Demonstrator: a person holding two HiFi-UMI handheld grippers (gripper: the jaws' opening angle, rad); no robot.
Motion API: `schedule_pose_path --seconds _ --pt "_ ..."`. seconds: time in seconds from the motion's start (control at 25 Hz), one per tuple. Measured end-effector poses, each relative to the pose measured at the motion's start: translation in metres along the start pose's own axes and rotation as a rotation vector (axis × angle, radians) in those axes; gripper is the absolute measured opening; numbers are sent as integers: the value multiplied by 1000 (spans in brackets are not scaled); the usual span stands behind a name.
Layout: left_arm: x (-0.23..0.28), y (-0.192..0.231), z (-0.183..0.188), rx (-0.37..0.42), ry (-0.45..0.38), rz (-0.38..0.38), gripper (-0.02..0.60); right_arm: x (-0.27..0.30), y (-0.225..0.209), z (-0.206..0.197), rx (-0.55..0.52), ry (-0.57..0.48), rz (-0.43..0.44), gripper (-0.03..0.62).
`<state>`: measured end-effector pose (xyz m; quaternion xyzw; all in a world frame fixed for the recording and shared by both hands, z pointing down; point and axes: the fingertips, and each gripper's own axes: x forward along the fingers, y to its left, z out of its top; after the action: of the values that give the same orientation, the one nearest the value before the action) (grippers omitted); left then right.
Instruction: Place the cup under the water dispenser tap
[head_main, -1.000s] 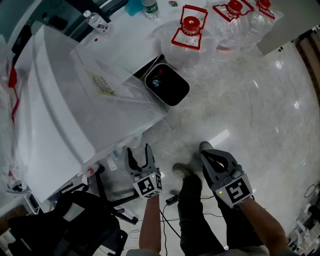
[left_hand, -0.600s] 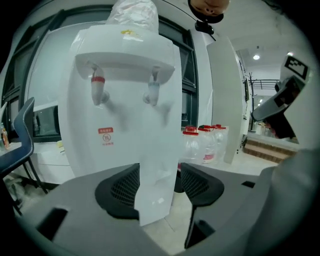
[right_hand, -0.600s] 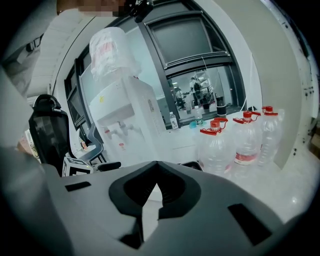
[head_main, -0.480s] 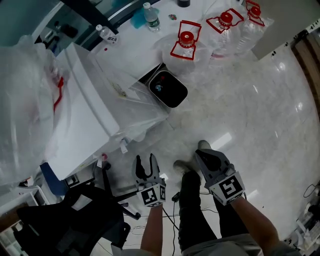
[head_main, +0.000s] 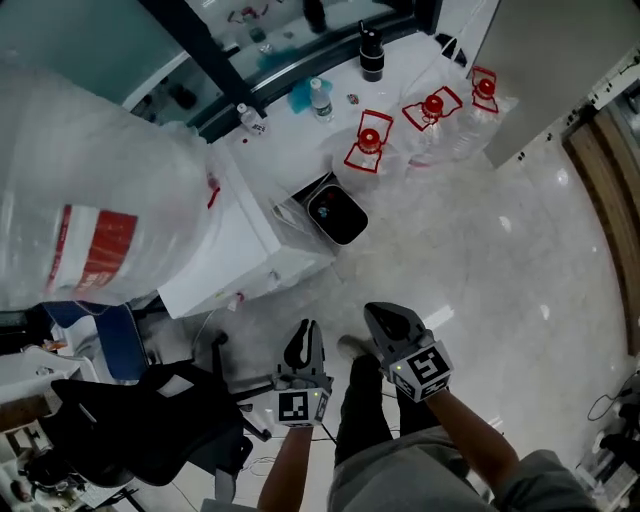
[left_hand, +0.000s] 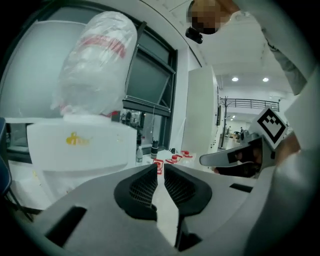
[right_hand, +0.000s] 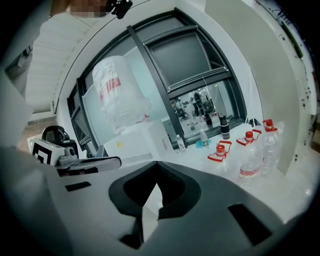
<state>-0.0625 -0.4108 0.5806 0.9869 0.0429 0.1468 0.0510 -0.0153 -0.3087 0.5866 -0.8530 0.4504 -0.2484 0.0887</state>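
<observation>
I see no cup in any view. The white water dispenser (head_main: 235, 240) stands at the left, topped by a large bottle (head_main: 90, 200) wrapped in clear plastic; its tap is hidden. My left gripper (head_main: 305, 330) hangs low in the head view, near the dispenser's foot. Its jaws are closing with only a slim gap and nothing between them (left_hand: 161, 167). To its right, my right gripper (head_main: 378, 312) is shut and empty, its tips touching (right_hand: 159, 186). Both gripper views face the dispenser (left_hand: 75, 145) (right_hand: 140, 142) from a distance.
A black bin (head_main: 337, 213) sits against the dispenser's right side. Large water jugs with red handles (head_main: 368, 150) stand on the floor behind it, beside a small bottle (head_main: 320, 98) and a black flask (head_main: 371, 52). A black chair (head_main: 150, 425) is at the lower left.
Both grippers have risen, and the head view now takes in the dispenser's big bottle. The left jaws went from wide open to almost together. The right jaws stayed shut.
</observation>
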Motion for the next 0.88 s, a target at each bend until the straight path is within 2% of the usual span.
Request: schedule_pose_path --seconds 0.28,0.52,0.64,0.88 --pt "-38 -30 101 22 -57 -24 20 -39 44 85 -81 -74 54 9" --pt "-53 -55 167 16 -87 -71 12 -61 66 139 -149 -146 87 9" --pt "-56 -61 199 8 -131 -97 11 -67 77 170 -185 -204 107 9" --pt "-64 -58 257 48 -247 -108 11 -85 105 235 -289 -330 149 9"
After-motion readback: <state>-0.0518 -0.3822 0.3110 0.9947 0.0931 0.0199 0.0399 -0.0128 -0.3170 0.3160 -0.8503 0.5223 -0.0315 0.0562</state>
